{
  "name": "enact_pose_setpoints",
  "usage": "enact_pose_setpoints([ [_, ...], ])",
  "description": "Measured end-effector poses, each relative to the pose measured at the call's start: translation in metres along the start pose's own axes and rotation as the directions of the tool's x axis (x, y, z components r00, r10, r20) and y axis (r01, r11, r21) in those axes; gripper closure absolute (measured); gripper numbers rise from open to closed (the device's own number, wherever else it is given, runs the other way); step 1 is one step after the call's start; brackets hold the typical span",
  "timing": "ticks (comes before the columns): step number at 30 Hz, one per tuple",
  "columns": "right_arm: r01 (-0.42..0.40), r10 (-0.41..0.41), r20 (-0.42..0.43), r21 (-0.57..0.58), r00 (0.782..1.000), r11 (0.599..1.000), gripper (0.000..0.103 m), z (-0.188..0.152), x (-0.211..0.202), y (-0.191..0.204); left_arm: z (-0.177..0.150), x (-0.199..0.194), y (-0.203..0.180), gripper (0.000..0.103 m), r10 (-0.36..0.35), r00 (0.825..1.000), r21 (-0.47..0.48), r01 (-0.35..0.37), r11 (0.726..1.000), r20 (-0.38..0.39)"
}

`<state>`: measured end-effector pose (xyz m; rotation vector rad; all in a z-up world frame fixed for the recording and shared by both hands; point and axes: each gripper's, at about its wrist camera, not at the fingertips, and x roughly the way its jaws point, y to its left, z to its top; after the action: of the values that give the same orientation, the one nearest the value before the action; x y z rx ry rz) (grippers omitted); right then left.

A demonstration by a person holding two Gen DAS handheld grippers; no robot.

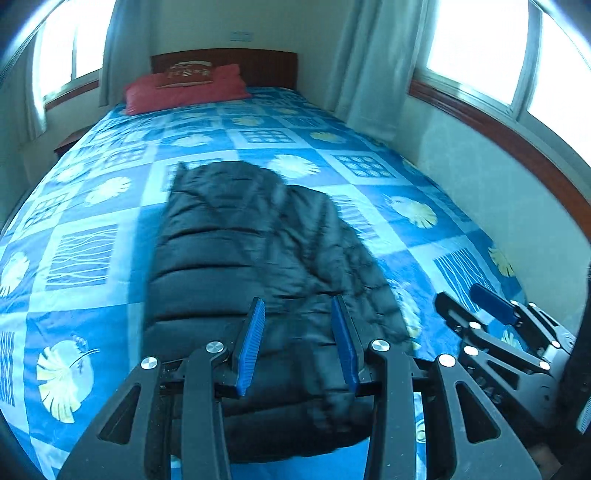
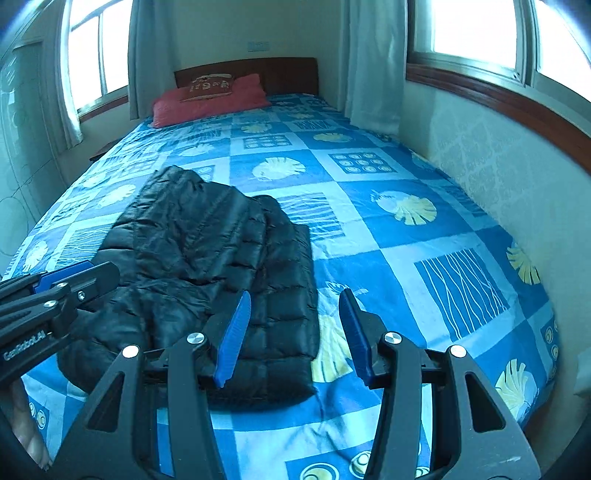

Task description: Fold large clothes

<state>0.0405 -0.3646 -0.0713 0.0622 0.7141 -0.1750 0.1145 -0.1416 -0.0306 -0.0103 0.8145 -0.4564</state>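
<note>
A: Jacket (image 1: 258,280) first — where does it lie?

B: The black quilted puffer jacket lies on the bed (image 1: 92,221), on the blue patterned bedspread, folded into a long bundle that runs from the near edge toward the far headboard (image 1: 266,64). In the right wrist view it sits left of the middle, with a second layer folded over its right side.

A: And the left gripper (image 1: 300,343)?

B: It hangs above the near end of the jacket. Its jaws stand partly apart, blue pads facing each other, with nothing pinched between them; the jacket shows through the gap, below.

A: The right gripper (image 2: 295,332)?

B: Also partly apart and empty, a little wider than the left. It hangs over the jacket's near right edge, so its left pad is over black fabric and its right pad over bedspread. In the left wrist view it appears at the far right, apart from the jacket.

A: Anything else on the bed?

B: A red pillow (image 2: 207,99) at the far end, against the headboard. Curtains (image 2: 373,62) and bright windows (image 2: 476,26) flank the bed.
</note>
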Motion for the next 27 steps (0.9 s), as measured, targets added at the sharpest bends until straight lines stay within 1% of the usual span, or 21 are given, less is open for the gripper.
enact_pose_setpoints([
  [2,-0.01,0.01,0.01,-0.017,1.0,1.0,0.051,0.005,-0.003,0.013,0.001,-0.003,0.016,0.065,0.012,1.0,-0.022,-0.012,1.0,0.007],
  [3,-0.014,0.014,0.014,-0.022,1.0,1.0,0.045,0.007,-0.004,0.018,0.001,-0.004,0.024,0.065,0.019,1.0,-0.03,-0.019,0.999,0.01],
  [5,-0.023,0.023,0.02,-0.037,1.0,0.999,0.044,0.011,-0.005,0.029,0.0,-0.007,0.039,0.063,0.037,0.999,-0.043,-0.037,0.998,0.02],
  [6,-0.029,0.03,0.019,-0.043,0.999,0.999,0.044,0.013,-0.004,0.036,-0.001,-0.008,0.05,0.052,0.054,0.998,-0.049,-0.052,0.997,0.028],
  [7,-0.04,0.04,0.013,-0.044,0.999,0.998,0.043,0.015,-0.001,0.042,-0.002,-0.01,0.059,0.045,0.067,0.997,-0.056,-0.065,0.996,0.039],
  [8,-0.051,0.051,0.006,-0.041,0.999,0.998,0.041,0.015,0.002,0.045,-0.004,-0.01,0.072,0.045,0.085,0.995,-0.069,-0.081,0.994,0.053],
  [9,-0.068,0.067,-0.008,-0.036,0.998,0.997,0.038,0.015,0.006,0.049,-0.006,-0.01,0.08,0.045,0.098,0.994,-0.077,-0.093,0.993,0.055],
  [11,-0.098,0.097,-0.046,-0.017,0.994,0.995,0.036,0.015,0.019,0.058,-0.012,-0.007,0.102,0.045,0.116,0.992,-0.11,-0.11,0.988,0.049],
  [13,-0.123,0.122,-0.093,0.002,0.988,0.992,0.034,0.012,0.034,0.067,-0.017,-0.003,0.117,0.045,0.111,0.993,-0.144,-0.106,0.984,0.031],
  [14,-0.129,0.129,-0.112,0.006,0.985,0.992,0.031,0.011,0.04,0.07,-0.021,0.001,0.126,0.045,0.106,0.994,-0.16,-0.102,0.982,0.018],
  [16,-0.11,0.109,-0.149,0.003,0.983,0.994,0.03,0.004,0.054,0.077,-0.028,0.008,0.133,0.045,0.106,0.994,-0.17,-0.105,0.98,0.0],
  [18,-0.088,0.087,-0.176,-0.001,0.981,0.996,0.024,-0.002,0.064,0.079,-0.037,0.02,0.139,0.045,0.096,0.995,-0.177,-0.1,0.979,-0.029],
  [20,-0.088,0.091,-0.207,0.023,0.974,0.996,0.021,-0.01,0.074,0.076,-0.044,0.028,0.14,0.044,0.087,0.995,-0.184,-0.094,0.978,-0.042],
  [21,-0.09,0.098,-0.219,0.042,0.971,0.995,0.02,-0.013,0.078,0.073,-0.046,0.03,0.141,0.043,0.084,0.996,-0.186,-0.091,0.978,-0.041],
  [22,-0.095,0.107,-0.227,0.065,0.968,0.993,0.019,-0.017,0.08,0.071,-0.048,0.032,0.142,0.038,0.086,0.996,-0.187,-0.092,0.978,-0.04],
  [23,-0.099,0.114,-0.23,0.076,0.967,0.992,0.019,-0.019,0.082,0.069,-0.049,0.034,0.141,0.038,0.086,0.996,-0.188,-0.091,0.978,-0.034],
  [24,-0.103,0.12,-0.232,0.083,0.965,0.991,0.019,-0.021,0.083,0.069,-0.051,0.035,0.142,0.038,0.082,0.996,-0.188,-0.086,0.978,-0.032],
  [25,-0.127,0.146,-0.233,0.091,0.962,0.988,0.022,-0.023,0.083,0.069,-0.051,0.036,0.141,0.038,0.079,0.996,-0.189,-0.083,0.979,-0.031],
  [26,-0.149,0.168,-0.241,0.097,0.956,0.984,0.044,-0.023,0.085,0.07,-0.052,0.037,0.141,0.038,0.072,0.997,-0.191,-0.076,0.979,-0.029],
  [27,-0.145,0.161,-0.242,0.084,0.957,0.986,0.057,-0.022,0.084,0.073,-0.052,0.037,0.14,0.038,0.065,0.998,-0.195,-0.069,0.978,-0.027],
])
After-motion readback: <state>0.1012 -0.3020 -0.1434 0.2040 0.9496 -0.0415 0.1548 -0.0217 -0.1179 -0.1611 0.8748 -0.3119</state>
